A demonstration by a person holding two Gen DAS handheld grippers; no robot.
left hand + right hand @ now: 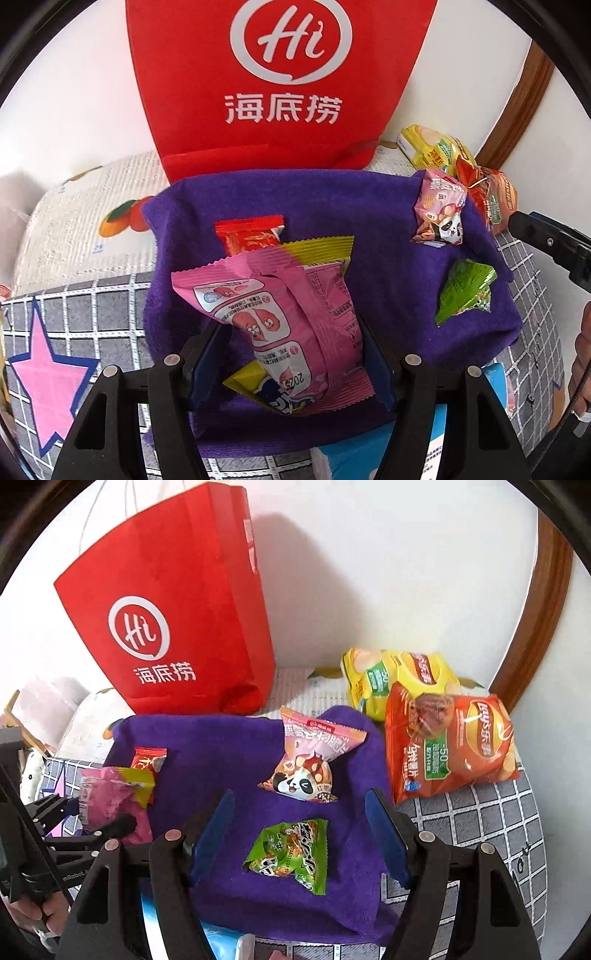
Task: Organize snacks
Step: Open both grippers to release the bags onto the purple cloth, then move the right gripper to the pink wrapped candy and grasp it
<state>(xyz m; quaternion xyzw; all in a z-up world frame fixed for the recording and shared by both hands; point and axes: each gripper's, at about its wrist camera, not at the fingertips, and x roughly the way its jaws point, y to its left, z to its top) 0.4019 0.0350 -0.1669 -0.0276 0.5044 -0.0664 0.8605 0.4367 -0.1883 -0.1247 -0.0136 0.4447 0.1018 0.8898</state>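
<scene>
My left gripper (295,332) is shut on a pink snack packet (280,317) and holds it over the purple cloth (388,240), with a yellow packet (317,249) and a small red packet (251,234) behind it. The pink packet also shows in the right wrist view (110,801). My right gripper (299,816) is open above a green snack packet (291,849). A pink panda packet (306,760) lies beyond it on the purple cloth (207,746). A red paper bag (173,605) stands at the back.
An orange chip bag (450,738) and a yellow chip bag (399,672) lie at the right by the wall. A wooden frame (535,609) runs up the right side. A blue-white box (369,454) sits under the cloth's near edge. The grid-patterned surface (472,812) lies underneath.
</scene>
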